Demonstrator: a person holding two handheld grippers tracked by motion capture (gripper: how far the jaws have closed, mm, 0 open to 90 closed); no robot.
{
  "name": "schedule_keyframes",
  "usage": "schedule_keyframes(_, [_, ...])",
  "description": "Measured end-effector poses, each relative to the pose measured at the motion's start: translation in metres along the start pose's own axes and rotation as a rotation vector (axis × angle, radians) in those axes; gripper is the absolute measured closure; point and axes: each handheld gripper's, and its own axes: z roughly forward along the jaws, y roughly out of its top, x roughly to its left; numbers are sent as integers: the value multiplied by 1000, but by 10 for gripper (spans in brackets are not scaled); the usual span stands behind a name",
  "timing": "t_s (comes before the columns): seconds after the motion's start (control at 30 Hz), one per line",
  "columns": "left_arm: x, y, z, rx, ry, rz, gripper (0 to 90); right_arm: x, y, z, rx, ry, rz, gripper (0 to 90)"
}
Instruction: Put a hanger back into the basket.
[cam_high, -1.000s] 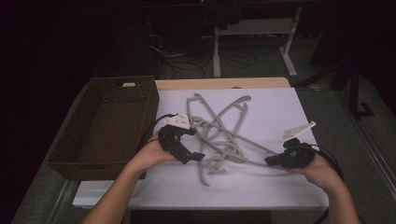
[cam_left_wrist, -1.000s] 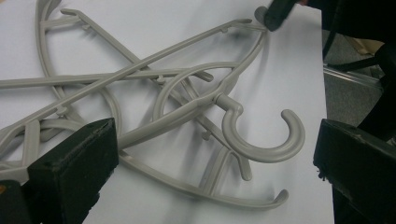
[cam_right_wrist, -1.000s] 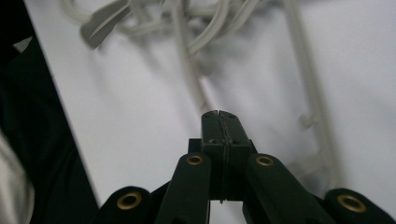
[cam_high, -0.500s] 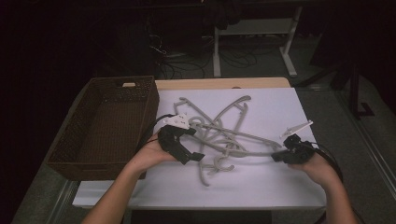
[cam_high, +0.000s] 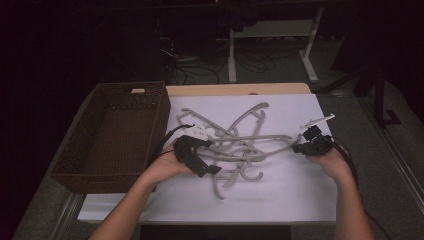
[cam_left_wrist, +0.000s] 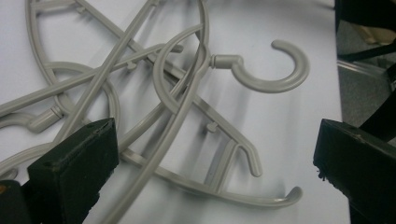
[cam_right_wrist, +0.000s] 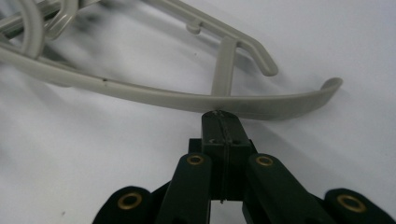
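Lying on desk: tangled pile of grey plastic clothes hangers (cam_high: 235, 145) on the white desk (cam_high: 295, 195), beside a brown wicker basket (cam_high: 107, 137).
Left gripper (cam_high: 202, 162): jaws wide apart over the pile, holding nothing.
Right gripper (cam_right_wrist: 220, 122): jaws pressed together, tips touching one hanger's arm.

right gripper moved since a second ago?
Yes. In the high view the right gripper has slid right, toward the white sheet's right edge, jaws shut on the end of a grey hanger, while the basket stays put.

No readable text — no labels, brands, numbers, signs
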Motion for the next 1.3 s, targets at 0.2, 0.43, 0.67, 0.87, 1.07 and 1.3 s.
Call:
schedule_keyframes(0.2, [4, -2, 15, 54, 8, -2, 3, -4, 5, 3, -20, -7, 27, 893])
schedule_keyframes(0.43, [9, -8, 29, 92, 6, 0, 77, -2, 3, -2, -58, 10, 39, 820])
schedule_keyframes(0.67, [11, -2, 44, 146, -13, 54, 291, 2, -1, -20, -138, 26, 52, 577])
schedule_keyframes(0.87, [17, 1, 57, 207, -5, 76, 449, 1, -3, -25, -163, 5, 67, 481])
schedule_keyframes(1.07, [20, 4, 64, 252, -2, 107, 636, -1, -4, -27, -169, -12, 75, 460])
schedule_keyframes(1.3, [20, 6, 65, 245, -34, 138, 771, -1, -4, -28, -180, -13, 71, 450])
